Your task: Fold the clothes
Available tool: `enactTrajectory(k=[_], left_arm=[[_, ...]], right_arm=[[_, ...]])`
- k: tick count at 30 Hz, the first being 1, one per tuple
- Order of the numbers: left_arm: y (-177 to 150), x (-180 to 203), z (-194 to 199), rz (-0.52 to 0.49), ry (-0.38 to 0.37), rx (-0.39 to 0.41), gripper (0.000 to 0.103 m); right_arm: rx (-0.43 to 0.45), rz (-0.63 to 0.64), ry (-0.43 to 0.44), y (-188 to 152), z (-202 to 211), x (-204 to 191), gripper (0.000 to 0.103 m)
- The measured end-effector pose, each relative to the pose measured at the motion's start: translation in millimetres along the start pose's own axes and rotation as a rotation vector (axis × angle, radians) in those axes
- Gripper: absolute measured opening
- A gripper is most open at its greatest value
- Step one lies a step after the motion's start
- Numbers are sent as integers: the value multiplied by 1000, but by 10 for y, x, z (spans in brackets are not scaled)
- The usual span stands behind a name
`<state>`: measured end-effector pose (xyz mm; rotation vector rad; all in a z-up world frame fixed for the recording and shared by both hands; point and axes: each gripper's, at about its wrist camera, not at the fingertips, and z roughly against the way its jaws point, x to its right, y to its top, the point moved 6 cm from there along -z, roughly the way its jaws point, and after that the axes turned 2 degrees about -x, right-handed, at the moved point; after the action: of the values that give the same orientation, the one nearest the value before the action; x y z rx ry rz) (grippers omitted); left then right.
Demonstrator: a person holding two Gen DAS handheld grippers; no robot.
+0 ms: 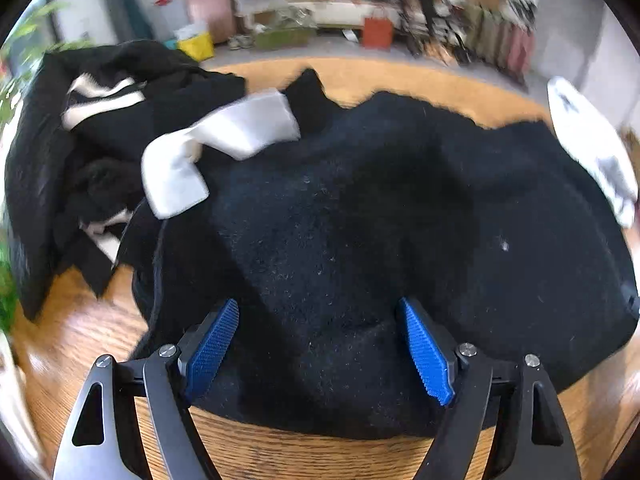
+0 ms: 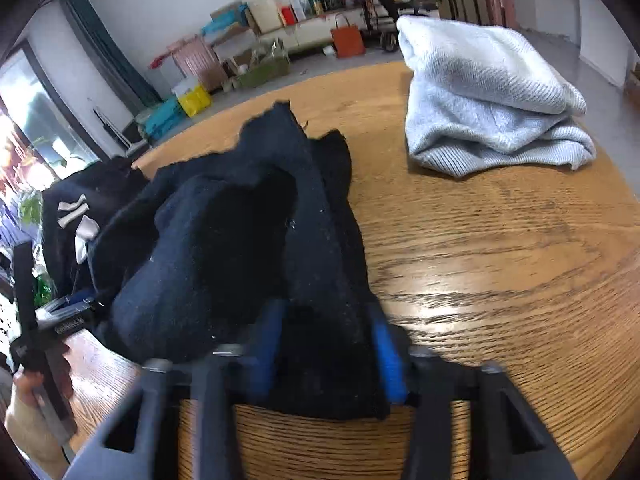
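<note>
A black fleece garment (image 1: 360, 220) lies crumpled over the round wooden table (image 1: 72, 332). My left gripper (image 1: 320, 344) hovers over its near edge, blue pads (image 1: 214, 350) wide apart, nothing pinched; it is open. In the right wrist view the same black garment (image 2: 224, 240) runs from mid-table to the front edge. My right gripper (image 2: 326, 350) sits over that near hem. Its blurred blue pads (image 2: 386, 356) stand partly apart with cloth lying between them. A hand (image 2: 24, 404) holds the other gripper's handle (image 2: 26, 312) at far left.
A folded grey sweatshirt (image 2: 492, 100) sits at the table's far right, also seen as a pale sweatshirt (image 1: 592, 148). A pile of black clothing with white lettering (image 1: 100, 120) and a white cloth piece (image 1: 224, 148) lies on the left. Bare wood (image 2: 500, 260) lies right of the garment.
</note>
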<state>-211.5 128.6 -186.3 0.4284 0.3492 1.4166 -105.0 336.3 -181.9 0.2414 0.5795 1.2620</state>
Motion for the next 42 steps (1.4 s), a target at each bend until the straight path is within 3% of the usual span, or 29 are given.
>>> enactTrajectory(k=[2,5,12,21,24,26,28,30,33,36,39,40,42], left_arm=[[-24,8,20,13,-13,-8,82],[-56,38,17,4,-5,-36,82],[-337,136,185,-18,11,-168,82],[-1125,470,674,-135,-52,-367,81],[-1240,631,974,-150,-110,-304,81],[-1314,791,1198,-221,-94,-233,81],[-1377,960,1357,-295,-43,-179,81],[-1422,1130,1485,-346,0,-132,81],[-1412,1194,1563,-334,-23,-105,81],[-1258,993,1364,-283,-32,-118,81],[-1301,808,1359,-224,-20,-145,81],[-1307,768,1309,-208,-19,-158,81],[-1324,687,1239,-181,-15,-181,81]], right_arm=[[4,14,1,-60,25,-21,19],[10,34,1,-150,62,-54,15],[-5,36,38,-524,248,-127,13],[-37,-51,110,-1299,763,105,14],[9,-112,118,-1322,893,319,24],[75,-181,62,-1233,1052,486,55],[136,-262,10,-1135,1213,645,65],[197,-254,-93,-998,1349,637,73],[288,-240,-248,-793,1569,622,80],[399,-16,-615,-630,1765,317,85],[528,298,-1061,-597,1831,-73,94],[570,393,-1199,-609,1824,-180,103],[652,588,-1474,-640,1808,-437,103]])
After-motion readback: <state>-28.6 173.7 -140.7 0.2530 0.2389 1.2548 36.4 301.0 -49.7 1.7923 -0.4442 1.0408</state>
